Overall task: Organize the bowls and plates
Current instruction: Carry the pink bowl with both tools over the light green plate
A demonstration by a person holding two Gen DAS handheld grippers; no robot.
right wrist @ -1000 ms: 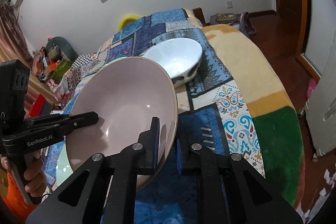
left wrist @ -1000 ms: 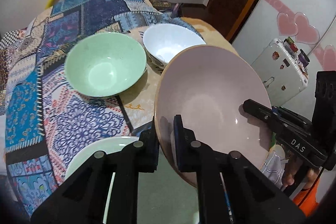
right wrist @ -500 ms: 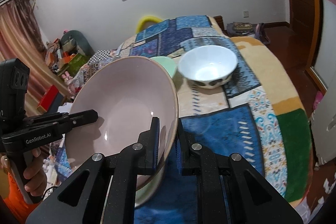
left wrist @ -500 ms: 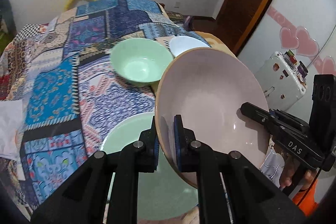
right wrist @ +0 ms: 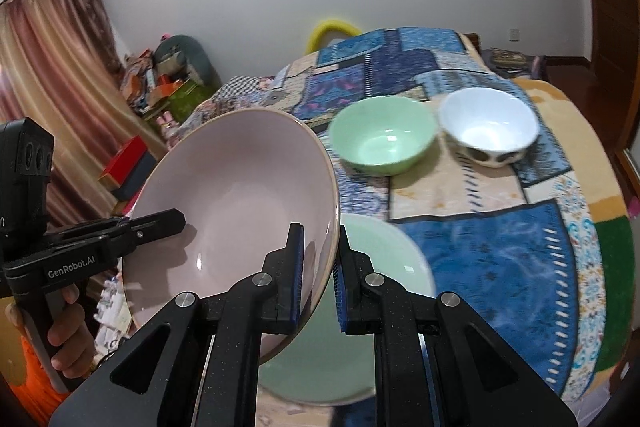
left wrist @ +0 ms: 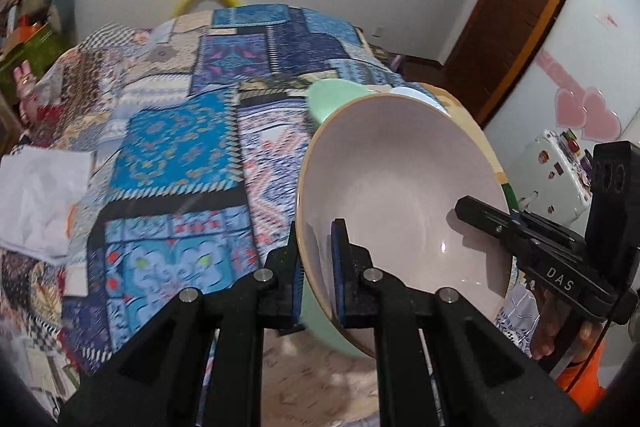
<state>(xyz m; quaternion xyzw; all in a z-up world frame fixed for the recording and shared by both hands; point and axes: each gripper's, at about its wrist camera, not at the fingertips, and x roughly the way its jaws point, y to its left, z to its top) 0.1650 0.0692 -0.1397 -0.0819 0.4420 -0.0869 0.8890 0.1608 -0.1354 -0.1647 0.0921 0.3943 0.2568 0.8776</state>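
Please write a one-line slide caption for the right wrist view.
Both grippers clamp the pink dish by opposite rims above a green plate; two bowls wait behind.

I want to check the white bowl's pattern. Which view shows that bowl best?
The right wrist view: the white bowl stands whole, dark spots on its side. The left wrist view shows only a sliver of its rim behind the pink bowl.

Even, moderately bright indoor light is recorded in both views. Small specular glints are seen inside the pink bowl [left wrist: 404, 195] just ahead of each tool. Motion blur is noted on the patterned bedspread [left wrist: 168, 147] and the green bowl [right wrist: 384, 139] beyond. Strong fisheye curvature and black vignetting are noted at the edges.
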